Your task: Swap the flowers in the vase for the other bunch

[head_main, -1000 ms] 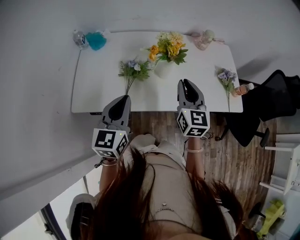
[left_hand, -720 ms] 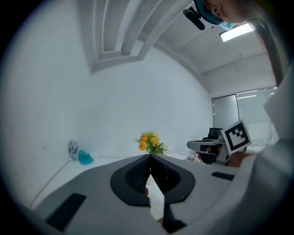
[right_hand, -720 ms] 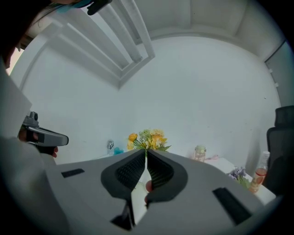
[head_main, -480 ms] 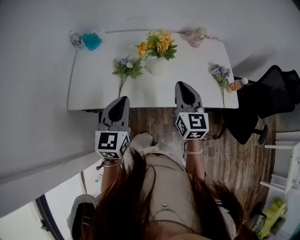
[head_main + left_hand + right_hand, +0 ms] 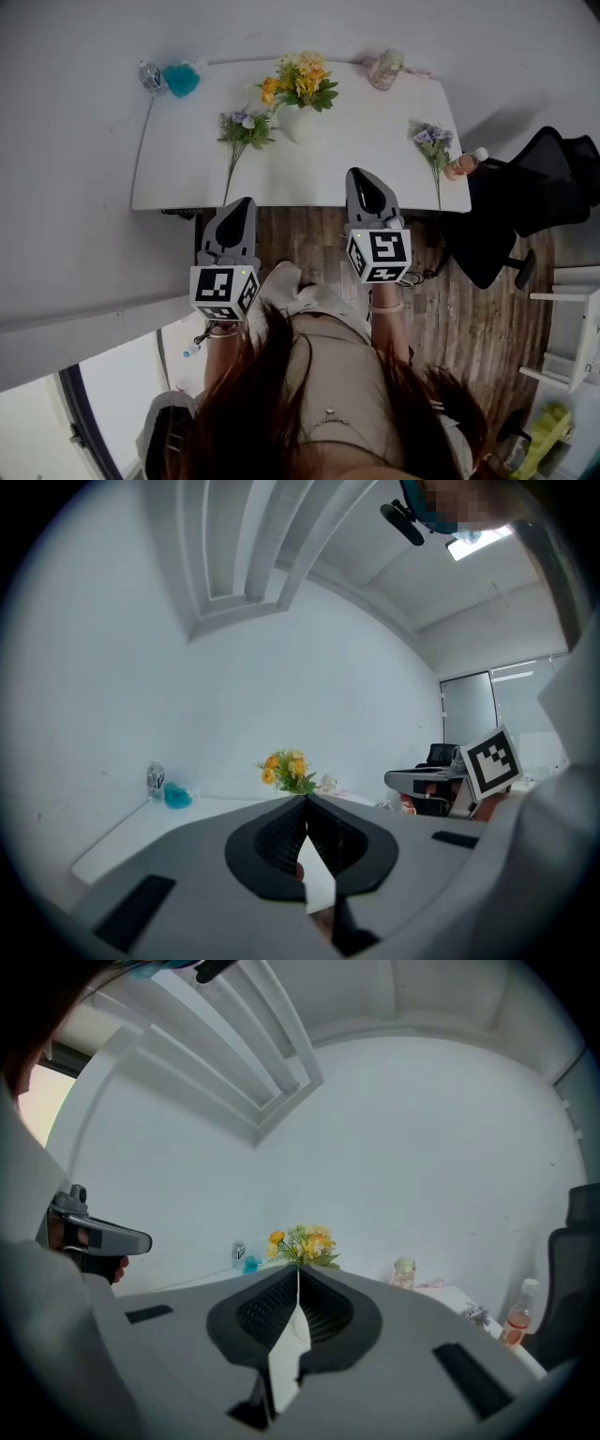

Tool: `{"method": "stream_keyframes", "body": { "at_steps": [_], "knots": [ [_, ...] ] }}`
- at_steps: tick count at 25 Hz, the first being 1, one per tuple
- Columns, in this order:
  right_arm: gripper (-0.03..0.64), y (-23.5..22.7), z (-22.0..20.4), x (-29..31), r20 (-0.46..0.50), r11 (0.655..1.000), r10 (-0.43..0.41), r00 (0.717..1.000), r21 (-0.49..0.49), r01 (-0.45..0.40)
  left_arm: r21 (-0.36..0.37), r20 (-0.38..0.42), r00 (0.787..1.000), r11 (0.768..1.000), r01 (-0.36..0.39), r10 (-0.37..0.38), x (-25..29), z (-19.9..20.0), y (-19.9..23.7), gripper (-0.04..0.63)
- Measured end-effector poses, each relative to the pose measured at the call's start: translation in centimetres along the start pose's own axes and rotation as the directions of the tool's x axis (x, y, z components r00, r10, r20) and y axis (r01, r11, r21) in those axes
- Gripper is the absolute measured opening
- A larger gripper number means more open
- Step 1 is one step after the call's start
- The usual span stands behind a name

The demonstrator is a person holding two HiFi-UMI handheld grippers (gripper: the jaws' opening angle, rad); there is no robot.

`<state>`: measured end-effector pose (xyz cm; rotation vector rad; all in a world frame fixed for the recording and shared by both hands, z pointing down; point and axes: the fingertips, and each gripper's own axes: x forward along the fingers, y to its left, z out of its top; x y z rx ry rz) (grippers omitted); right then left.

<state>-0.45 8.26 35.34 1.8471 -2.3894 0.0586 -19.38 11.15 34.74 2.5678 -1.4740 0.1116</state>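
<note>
On white table (image 5: 187, 173), centre back: white vase (image 5: 298, 125) containing yellow-orange bouquet (image 5: 300, 82). Flat just left of vase: purple bunch (image 5: 242, 129); second purple bunch (image 5: 429, 139) near right edge. At near edge: left gripper (image 5: 241, 202) and right gripper (image 5: 362, 176), jaws pressed together, empty. Versus one second ago: table farther up-frame, right jaws narrowed shut.

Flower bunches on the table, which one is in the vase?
The yellow-and-orange bunch, standing in the white vase; the left purple bunch and the right purple bunch lie flat on the table.
</note>
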Motion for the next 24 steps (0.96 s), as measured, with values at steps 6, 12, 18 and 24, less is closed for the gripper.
{"method": "stream_keyframes", "body": {
  "at_steps": [6, 12, 18, 24],
  "knots": [
    [0.031, -0.4, -0.4, -1.5, 0.005, 1.000, 0.018, 1.000, 0.005, -0.018, 0.005, -0.014, 1.000, 1.000, -0.017, 0.017, -1.0, -0.6, -1.7, 0.005],
    [0.031, -1.0, -0.7, -2.2, 0.005, 1.000, 0.019, 1.000, 0.013, -0.020, 0.022, -0.023, 1.000, 1.000, -0.015, 0.016, -1.2, -0.8, -2.9, 0.005],
    [0.031, -1.2, -0.7, -1.6, 0.004, 1.000, 0.017, 1.000, 0.012, -0.017, 0.014, -0.043, 0.999, 1.000, -0.016, 0.017, -0.7, -1.1, -2.5, 0.005],
    [0.031, -1.2, -1.1, -0.2, -0.005, 1.000, 0.012, 1.000, 0.001, -0.012, 0.122, -0.041, 0.997, 0.990, 0.070, -0.065, 0.3, -0.9, -3.0, 0.069]
  ]
}}
